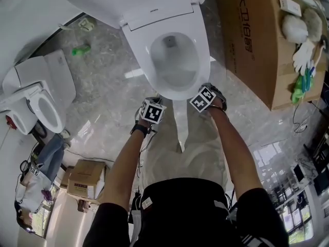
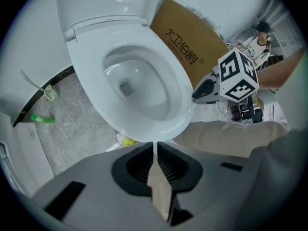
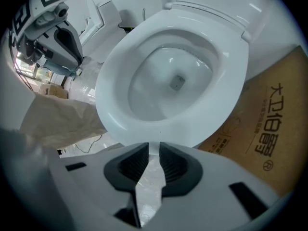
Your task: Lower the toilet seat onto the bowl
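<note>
The dark ribbed fingers (image 2: 138,165) of the left gripper (image 2: 155,146) stand pressed almost together, with only a hairline slit between them and nothing clamped in it. The fingers (image 3: 174,165) of the right gripper (image 3: 154,146) are drawn close too, with a slightly wider slit through which the grey marbled floor (image 1: 103,86) shows. The white oval toilet seat (image 2: 94,81) lies flat on the white ceramic bowl (image 1: 174,66). Its front edge sits right at the tips of both grippers, and whether the tips touch it cannot be told. In the head view both grippers point steeply down at the front of the toilet. The left one's black-and-white marker cube (image 1: 152,112) is by the seat's front left and the right one's marker cube (image 1: 203,98) by its front right, near each other but apart. The white lid (image 2: 101,4) stands raised behind the seat. A large brown cardboard box with printed characters (image 1: 252,40) stands just beside the toilet at the right of the head view. A second white toilet (image 1: 41,104) stands well apart at the left, and a small green object (image 1: 80,50) lies on the floor between the two toilets. The person, in beige trousers (image 1: 180,158) and a black top (image 1: 185,205), stands directly before the bowl with both forearms reaching down to it.
</note>
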Demonstrator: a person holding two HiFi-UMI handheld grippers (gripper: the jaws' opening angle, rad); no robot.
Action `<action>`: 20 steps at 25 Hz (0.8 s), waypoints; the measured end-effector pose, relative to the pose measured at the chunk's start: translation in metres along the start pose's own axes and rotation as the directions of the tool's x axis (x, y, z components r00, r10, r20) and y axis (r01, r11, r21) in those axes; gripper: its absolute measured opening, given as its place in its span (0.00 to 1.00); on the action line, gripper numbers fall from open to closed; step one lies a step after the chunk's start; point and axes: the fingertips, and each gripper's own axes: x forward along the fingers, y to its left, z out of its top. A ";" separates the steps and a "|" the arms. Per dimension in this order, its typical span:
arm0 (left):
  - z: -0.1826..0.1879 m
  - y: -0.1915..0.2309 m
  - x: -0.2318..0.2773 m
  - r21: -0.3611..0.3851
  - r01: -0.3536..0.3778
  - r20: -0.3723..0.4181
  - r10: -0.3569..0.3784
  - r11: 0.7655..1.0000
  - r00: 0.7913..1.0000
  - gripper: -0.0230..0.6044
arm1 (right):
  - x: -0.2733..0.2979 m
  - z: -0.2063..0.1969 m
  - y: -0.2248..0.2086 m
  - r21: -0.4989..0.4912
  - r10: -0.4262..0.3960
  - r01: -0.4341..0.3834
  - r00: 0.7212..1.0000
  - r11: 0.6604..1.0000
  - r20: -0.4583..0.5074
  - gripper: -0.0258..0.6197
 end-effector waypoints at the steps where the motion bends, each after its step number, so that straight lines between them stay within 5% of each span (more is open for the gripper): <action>1: -0.001 0.002 0.000 -0.007 -0.003 -0.015 0.003 1.000 1.000 0.09 | -0.001 0.000 -0.001 0.003 0.004 -0.004 1.000 1.000 -0.004 0.14; 10: -0.007 -0.009 -0.029 0.097 -0.010 -0.050 0.015 0.995 0.999 0.09 | -0.045 0.003 0.012 -0.067 0.027 -0.028 1.000 0.997 -0.013 0.14; 20: 0.021 -0.003 -0.115 0.047 -0.038 0.088 0.034 0.998 0.996 0.09 | -0.152 0.025 0.021 -0.139 -0.025 0.027 1.000 0.990 0.020 0.14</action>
